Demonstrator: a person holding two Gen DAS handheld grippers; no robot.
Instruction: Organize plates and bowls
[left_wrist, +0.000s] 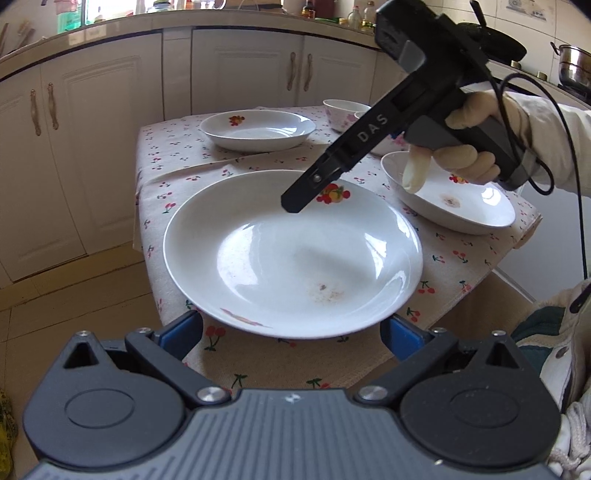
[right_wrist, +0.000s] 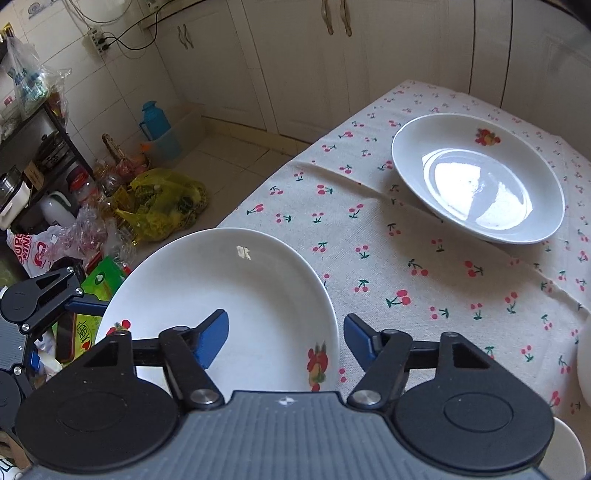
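Both jaws apart: left gripper (left_wrist: 293, 330) at plate (left_wrist: 291, 254) near rim, right gripper (right_wrist: 284, 341) straddling far rim.

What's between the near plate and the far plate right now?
Only creased cherry-print tablecloth lies between the near plate and the far plate; the right wrist view shows it.

The right gripper (left_wrist: 291, 205) body hides part of the far bowls (left_wrist: 345, 112). In the right wrist view, the near plate (right_wrist: 236, 288) rim disappears beneath the gripper housing; a white dish (right_wrist: 585, 354) is cut off at the right edge.
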